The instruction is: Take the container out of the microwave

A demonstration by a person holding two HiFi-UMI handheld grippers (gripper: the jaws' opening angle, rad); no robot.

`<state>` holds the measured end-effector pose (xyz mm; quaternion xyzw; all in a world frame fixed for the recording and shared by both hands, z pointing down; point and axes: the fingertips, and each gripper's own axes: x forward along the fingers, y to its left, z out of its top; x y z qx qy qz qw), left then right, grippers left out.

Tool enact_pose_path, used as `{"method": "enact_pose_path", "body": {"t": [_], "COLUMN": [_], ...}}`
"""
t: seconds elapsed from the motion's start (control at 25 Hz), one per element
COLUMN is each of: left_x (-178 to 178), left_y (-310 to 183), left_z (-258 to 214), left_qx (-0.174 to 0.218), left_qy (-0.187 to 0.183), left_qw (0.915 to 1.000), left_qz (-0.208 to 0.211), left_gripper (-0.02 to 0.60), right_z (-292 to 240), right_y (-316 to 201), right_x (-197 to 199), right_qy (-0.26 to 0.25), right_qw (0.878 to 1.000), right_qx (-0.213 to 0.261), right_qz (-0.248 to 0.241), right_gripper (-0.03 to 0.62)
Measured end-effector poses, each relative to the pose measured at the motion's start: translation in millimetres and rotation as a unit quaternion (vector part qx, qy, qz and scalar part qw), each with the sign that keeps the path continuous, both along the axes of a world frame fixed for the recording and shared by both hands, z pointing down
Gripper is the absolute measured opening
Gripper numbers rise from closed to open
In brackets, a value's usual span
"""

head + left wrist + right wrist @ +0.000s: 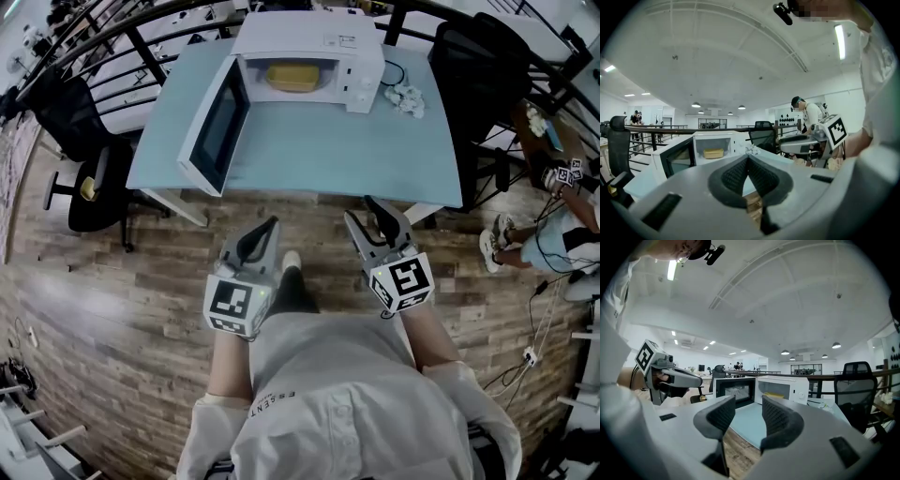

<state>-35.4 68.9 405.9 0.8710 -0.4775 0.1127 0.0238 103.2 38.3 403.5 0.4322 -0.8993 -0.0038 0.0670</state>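
Left gripper: jaws closed tip to tip, empty, off the table's near edge, almost in line with the container. Container: yellow, inside the open microwave at the far edge, well ahead of both grippers, long axis across the cavity mouth, door standing open at its left. Right gripper: jaws wide, empty, off the same near edge, right of that line, probably the readier to grasp.
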Motion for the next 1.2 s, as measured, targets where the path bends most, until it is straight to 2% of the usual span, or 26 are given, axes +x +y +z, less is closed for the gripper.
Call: {"method": "enact_pose_path", "body": {"t": [0.24, 0.48, 0.64, 0.88, 1.0, 1.2], "left_x": [-29, -48, -52, -40, -37, -37], "left_y": [-79, -154, -198, -240, -255, -277], "left_z": [-10, -15, -14, -6, -1, 5], "left_qx": [0.011, 0.01, 0.001, -0.016, -0.024, -0.03], "left_qy": [0.026, 0.033, 0.037, 0.032, 0.027, 0.014], "left_qw": [0.9995, 0.9987, 0.9977, 0.9949, 0.9949, 0.9972], "left_qz": [0.013, 0.039, 0.057, 0.094, 0.094, 0.066], "left_gripper": [-0.006, -0.006, -0.006, -0.006, -0.006, -0.006], "right_z": [-3, -3, 2, 16, 22, 34], "right_y": [-73, -142, -184, -238, -259, -294], "right_x": [-32, -62, -79, -92, -92, -88], "right_qy": [0.013, 0.035, 0.057, 0.085, 0.093, 0.113], "right_qw": [1.0, 0.999, 0.997, 0.994, 0.992, 0.989], "right_qx": [-0.005, -0.023, -0.043, -0.07, -0.079, -0.095], "right_qz": [0.006, 0.01, 0.006, 0.01, 0.008, -0.014], "right_gripper": [0.17, 0.17, 0.17, 0.17, 0.17, 0.17]}}
